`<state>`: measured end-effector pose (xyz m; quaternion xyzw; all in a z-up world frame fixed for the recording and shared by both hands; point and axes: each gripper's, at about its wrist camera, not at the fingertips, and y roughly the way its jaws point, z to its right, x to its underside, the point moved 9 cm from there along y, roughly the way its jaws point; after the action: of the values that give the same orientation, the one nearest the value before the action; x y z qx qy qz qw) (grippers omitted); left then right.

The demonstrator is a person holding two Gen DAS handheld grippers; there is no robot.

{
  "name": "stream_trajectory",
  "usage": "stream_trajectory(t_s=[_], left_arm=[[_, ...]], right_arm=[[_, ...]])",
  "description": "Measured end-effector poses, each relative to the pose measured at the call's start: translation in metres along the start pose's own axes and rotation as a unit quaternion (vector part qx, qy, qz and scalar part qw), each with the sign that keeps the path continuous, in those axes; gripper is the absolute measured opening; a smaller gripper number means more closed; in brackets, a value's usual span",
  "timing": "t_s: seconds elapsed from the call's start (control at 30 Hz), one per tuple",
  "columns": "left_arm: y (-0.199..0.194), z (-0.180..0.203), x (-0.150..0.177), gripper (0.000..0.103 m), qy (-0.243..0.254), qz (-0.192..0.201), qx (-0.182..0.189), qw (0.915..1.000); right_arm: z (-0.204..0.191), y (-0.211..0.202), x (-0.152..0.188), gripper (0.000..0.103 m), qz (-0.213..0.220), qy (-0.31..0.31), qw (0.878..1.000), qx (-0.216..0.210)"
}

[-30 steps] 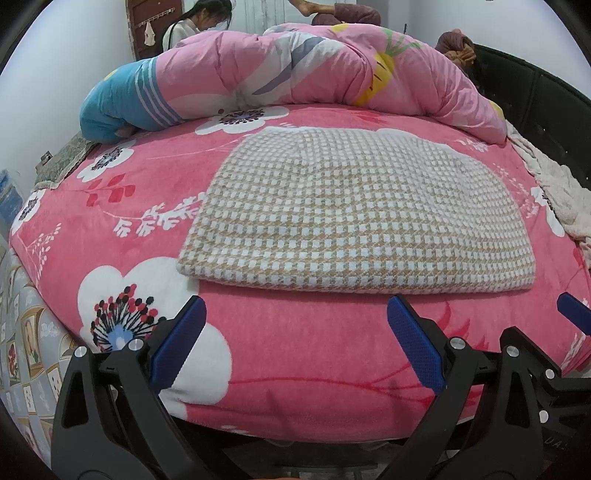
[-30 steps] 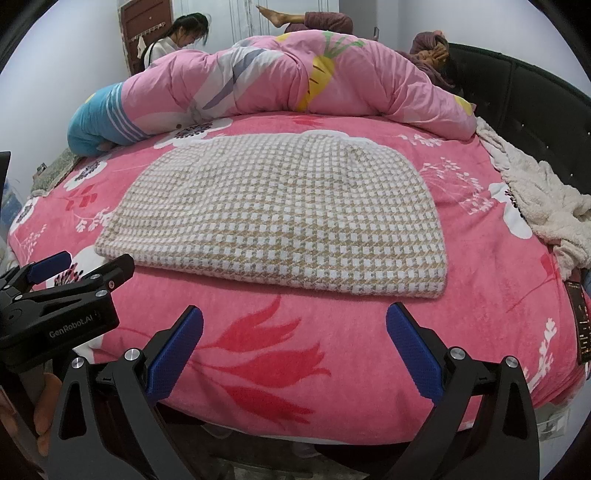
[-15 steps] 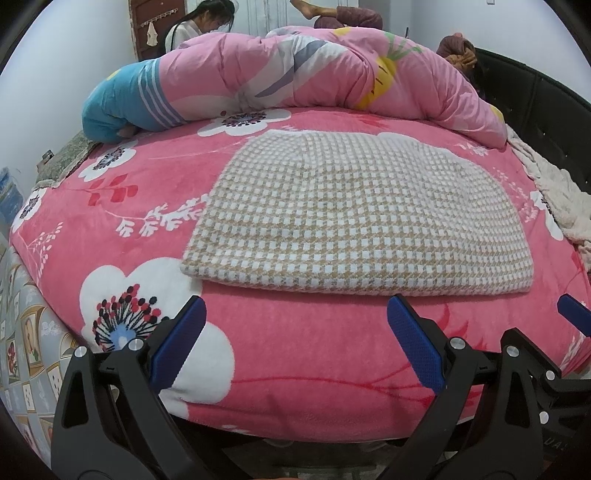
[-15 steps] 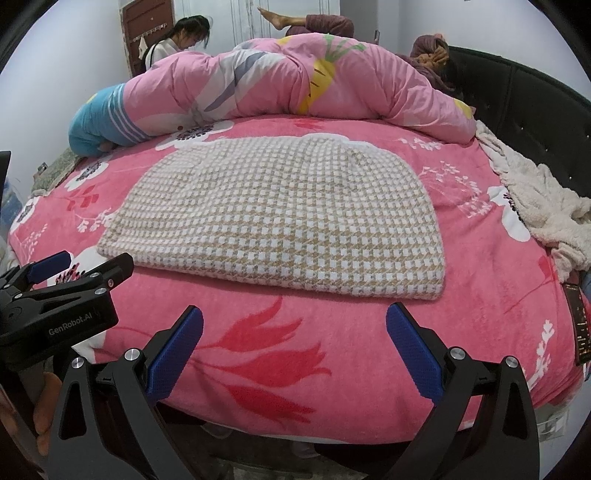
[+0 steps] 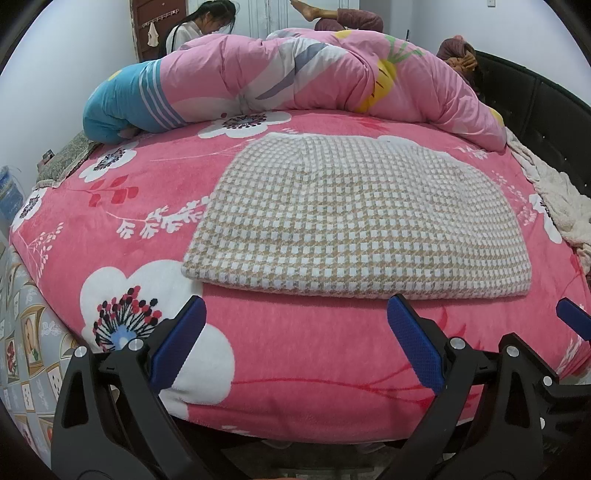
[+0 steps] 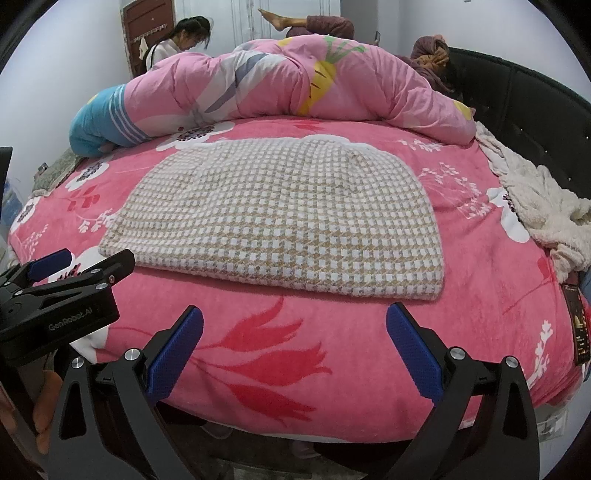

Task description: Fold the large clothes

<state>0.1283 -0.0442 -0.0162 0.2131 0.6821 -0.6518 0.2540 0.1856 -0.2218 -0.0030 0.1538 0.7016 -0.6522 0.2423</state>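
Observation:
A beige-and-white checked garment point(image 5: 354, 218) lies folded flat on the pink flowered bed cover point(image 5: 122, 206); it also shows in the right wrist view point(image 6: 280, 214). My left gripper point(image 5: 295, 343) is open and empty, low at the bed's front edge, just short of the garment's near edge. My right gripper point(image 6: 295, 347) is open and empty, also at the front edge, below the garment's near right part. The left gripper shows at the left of the right wrist view point(image 6: 66, 277).
A rolled pink and blue quilt point(image 5: 288, 81) lies across the back of the bed. A cream fleece blanket point(image 6: 543, 206) lies at the right by the black headboard point(image 6: 535, 110). People sit behind the quilt point(image 5: 207, 26). A patterned sheet point(image 5: 26, 354) hangs at the left.
Both grippers have edged slightly forward and down toward the bed; the garment sits a little higher in each view. The jaws stay open.

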Motion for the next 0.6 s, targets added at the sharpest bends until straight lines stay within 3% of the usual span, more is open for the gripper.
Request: stream_trajectory(t_s=[0.6], left_arm=[[0.0033,-0.0047,-0.0006,0.095,-0.004,-0.001,-0.004,1.0000]], right_arm=[[-0.0004,0.0023,0.0006,0.096,-0.003,-0.004,1.000,-0.004]])
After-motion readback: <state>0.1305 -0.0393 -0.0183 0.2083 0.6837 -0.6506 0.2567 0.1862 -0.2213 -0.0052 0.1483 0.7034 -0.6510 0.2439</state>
